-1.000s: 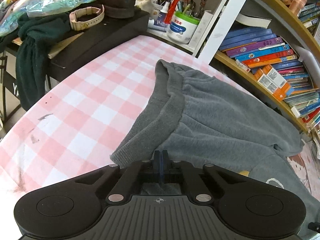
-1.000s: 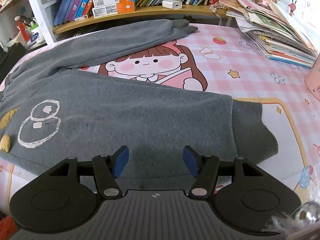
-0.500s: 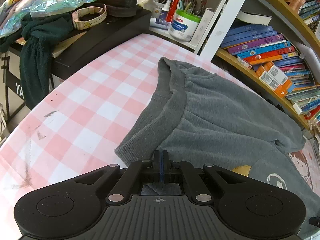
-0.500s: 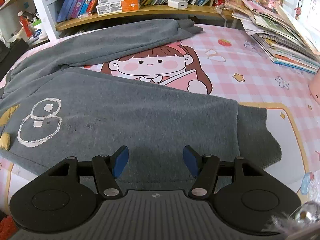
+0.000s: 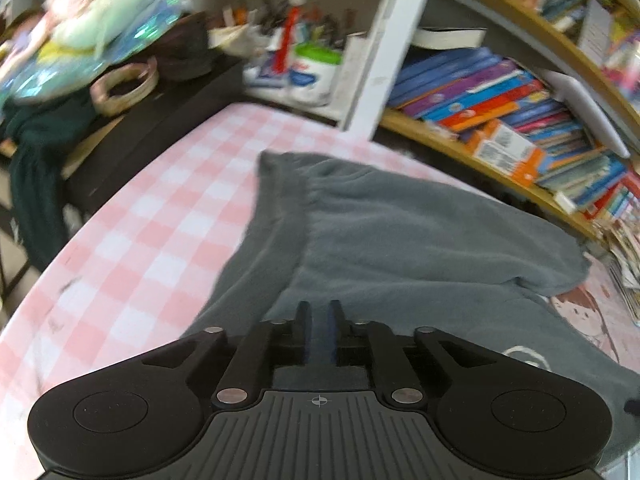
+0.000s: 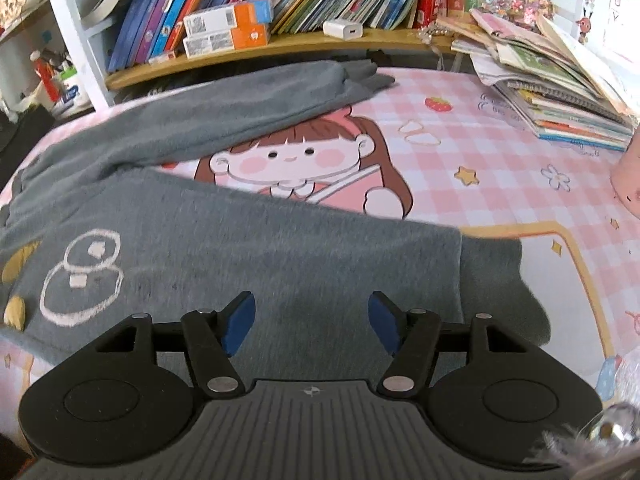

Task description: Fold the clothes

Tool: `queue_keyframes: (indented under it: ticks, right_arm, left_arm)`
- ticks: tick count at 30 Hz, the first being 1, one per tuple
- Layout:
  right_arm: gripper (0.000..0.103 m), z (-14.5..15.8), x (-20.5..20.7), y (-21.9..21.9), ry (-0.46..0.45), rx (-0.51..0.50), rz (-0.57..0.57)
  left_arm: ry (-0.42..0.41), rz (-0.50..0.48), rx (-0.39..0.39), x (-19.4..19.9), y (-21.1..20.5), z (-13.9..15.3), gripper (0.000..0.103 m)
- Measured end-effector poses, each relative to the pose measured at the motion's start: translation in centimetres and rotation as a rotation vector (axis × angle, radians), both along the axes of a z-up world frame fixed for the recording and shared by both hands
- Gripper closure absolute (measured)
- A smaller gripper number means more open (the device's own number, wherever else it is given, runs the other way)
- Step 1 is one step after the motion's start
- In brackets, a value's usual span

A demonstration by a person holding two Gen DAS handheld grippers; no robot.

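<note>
The grey trousers [image 6: 256,248] lie lengthwise across the pink checked table [image 5: 132,216], waistband at the left under the left gripper [image 5: 318,328], whose fingers have just been opening to a narrow gap, cuffs right under the wide, empty right gripper [image 6: 312,320].

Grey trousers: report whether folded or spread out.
Spread, not folded: the grey trousers lie flat on the pink checked tablecloth, both legs apart, cartoon girl print showing between them.

Home study corner: crowded bookshelves [image 6: 280,4], cartoon tablecloth [image 6: 460,152]
</note>
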State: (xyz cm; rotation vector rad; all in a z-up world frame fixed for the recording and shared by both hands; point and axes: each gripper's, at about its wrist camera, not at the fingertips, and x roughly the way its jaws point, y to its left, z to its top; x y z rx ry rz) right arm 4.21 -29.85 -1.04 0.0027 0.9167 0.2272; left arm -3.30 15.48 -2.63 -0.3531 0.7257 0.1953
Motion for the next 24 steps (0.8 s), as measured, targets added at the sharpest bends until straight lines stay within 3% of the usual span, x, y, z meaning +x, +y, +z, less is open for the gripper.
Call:
queue_keyframes:
  ticks: [9, 12, 15, 17, 19, 24]
  right_arm:
    - [0.04, 0.5, 1.5, 0.1, -0.013, 0.024, -0.005]
    - [0.039, 0.5, 2.0, 0.4, -0.007, 0.023, 0.004]
    - [0.038, 0.3, 2.4, 0.7, -0.005, 0.018, 0.016]
    - [0.037, 0.2, 2.7, 0.9, -0.002, 0.018, 0.023]
    - [0.035, 0.1, 3.1, 1.3, 0.001, 0.018, 0.03]
    - [0.018, 0.0, 3.9, 1.8, 0.004, 0.011, 0.06]
  left_arm:
    - [-0.01, -0.098, 0.038, 2.1, -2.3, 1.4, 0.087]
    - [-0.016, -0.114, 0.04, 2.5, -2.7, 1.5, 0.074]
    - [-0.014, -0.137, 0.05, 2.8, -3.2, 1.5, 0.069]
    - [-0.008, -0.146, 0.06, 2.9, -3.6, 1.5, 0.059]
    - [-0.002, -0.145, 0.072, 2.9, -3.8, 1.5, 0.031]
    - [0.022, -0.131, 0.079, 3.3, -4.0, 1.2, 0.021]
